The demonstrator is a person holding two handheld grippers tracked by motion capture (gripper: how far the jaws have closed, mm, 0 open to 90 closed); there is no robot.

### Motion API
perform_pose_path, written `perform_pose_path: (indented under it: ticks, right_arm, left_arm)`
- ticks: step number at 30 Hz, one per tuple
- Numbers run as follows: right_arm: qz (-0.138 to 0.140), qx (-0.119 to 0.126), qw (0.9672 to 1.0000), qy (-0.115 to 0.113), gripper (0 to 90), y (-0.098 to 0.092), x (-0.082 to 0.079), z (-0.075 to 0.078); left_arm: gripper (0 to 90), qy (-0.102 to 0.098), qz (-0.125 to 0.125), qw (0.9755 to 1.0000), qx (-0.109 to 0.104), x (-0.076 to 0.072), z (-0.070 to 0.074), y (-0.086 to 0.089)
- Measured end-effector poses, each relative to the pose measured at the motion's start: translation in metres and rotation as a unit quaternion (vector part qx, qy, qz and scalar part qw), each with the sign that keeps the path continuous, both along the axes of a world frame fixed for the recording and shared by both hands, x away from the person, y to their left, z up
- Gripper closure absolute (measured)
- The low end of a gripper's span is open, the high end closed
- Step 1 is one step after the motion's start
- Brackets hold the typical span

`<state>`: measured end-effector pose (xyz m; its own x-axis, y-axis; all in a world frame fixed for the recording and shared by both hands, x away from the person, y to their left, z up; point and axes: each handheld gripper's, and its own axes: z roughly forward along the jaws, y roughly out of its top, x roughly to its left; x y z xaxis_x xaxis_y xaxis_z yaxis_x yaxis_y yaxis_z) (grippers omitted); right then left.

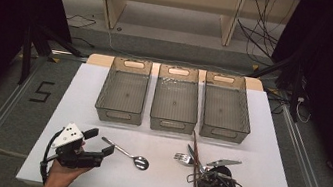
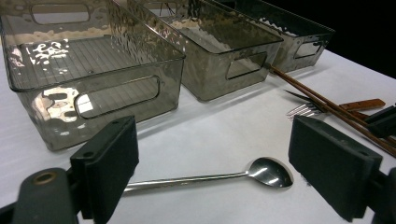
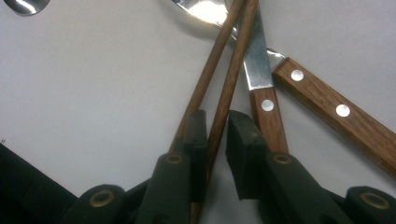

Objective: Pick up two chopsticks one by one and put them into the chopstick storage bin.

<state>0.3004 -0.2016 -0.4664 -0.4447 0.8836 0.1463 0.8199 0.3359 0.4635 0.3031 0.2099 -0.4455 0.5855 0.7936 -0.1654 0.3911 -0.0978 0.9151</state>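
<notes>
Chopsticks (image 3: pixel 223 88), two brown wooden sticks, lie on the white worktop (image 1: pixel 106 175) at its near right, crossing over a fork (image 1: pixel 184 159) and a knife (image 1: pixel 225 162). Their long axis runs from the near edge away toward the middle bin (image 1: pixel 176 100). The near ends are hidden under the right gripper (image 3: pixel 215 133), whose nearly closed jaws have one stick between them; whether the pads press it is unclear. The left gripper (image 2: pixel 212 163) stands released above a spoon (image 2: pixel 210 176).
</notes>
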Motion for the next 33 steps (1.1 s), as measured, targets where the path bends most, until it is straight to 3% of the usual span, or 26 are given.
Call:
perform_pose_path:
  ticks: [12, 21, 33]
  right_arm:
    - [-0.021, 0.009, 0.9997, 0.001, 84.3, -0.012, -0.002, 0.002]
    - [-0.014, 0.019, 0.9997, -0.003, 84.9, -0.012, -0.005, 0.005]
    - [0.005, 0.01, 0.9998, -0.014, 85.3, -0.011, -0.007, 0.01]
  left_arm:
    - [15.8, 0.0, -0.002, 1.0, 0.002, 0.0, 0.0, 0.0]
    - [15.8, 0.0, -0.001, 1.0, 0.003, 0.0, 0.0, 0.0]
    - [15.8, 0.001, 0.0, 1.0, 0.001, 0.0, 0.0, 0.0]
